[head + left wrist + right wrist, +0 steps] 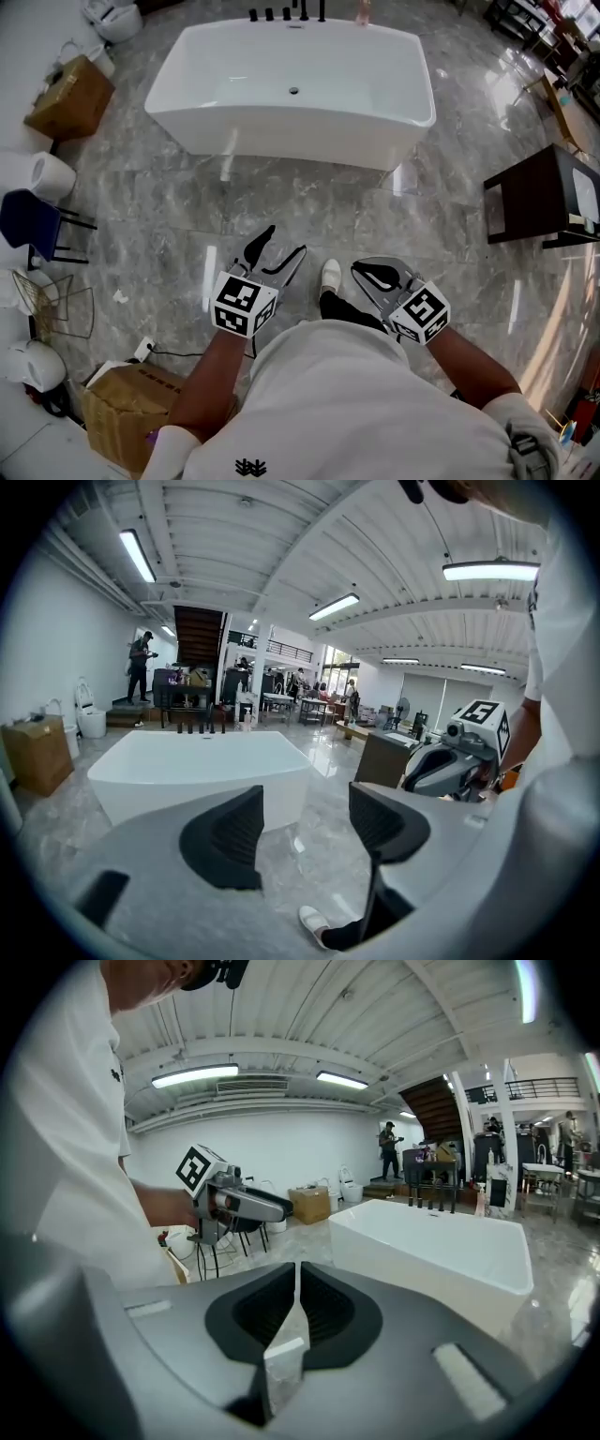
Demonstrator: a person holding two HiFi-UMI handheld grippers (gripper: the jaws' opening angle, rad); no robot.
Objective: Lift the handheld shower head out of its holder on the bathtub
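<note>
head view looks down on the white bathtub (pixel 281 141), which stands well ahead of both grippers on the grey marble floor (pixel 441 216). black fittings (pixel 287 12) line its far rim, and the handheld shower head among them is too small to single out. left gripper (pixel 302 825) has its jaws wide apart, with nothing between them. right gripper (pixel 295 1305) has its jaws pressed together, empty.

Glossy grey marble floor (pixel 309 211), dark cabinet (pixel 539 197), cardboard box (pixel 73 94), ceiling strip lights (pixel 492 571)
</note>
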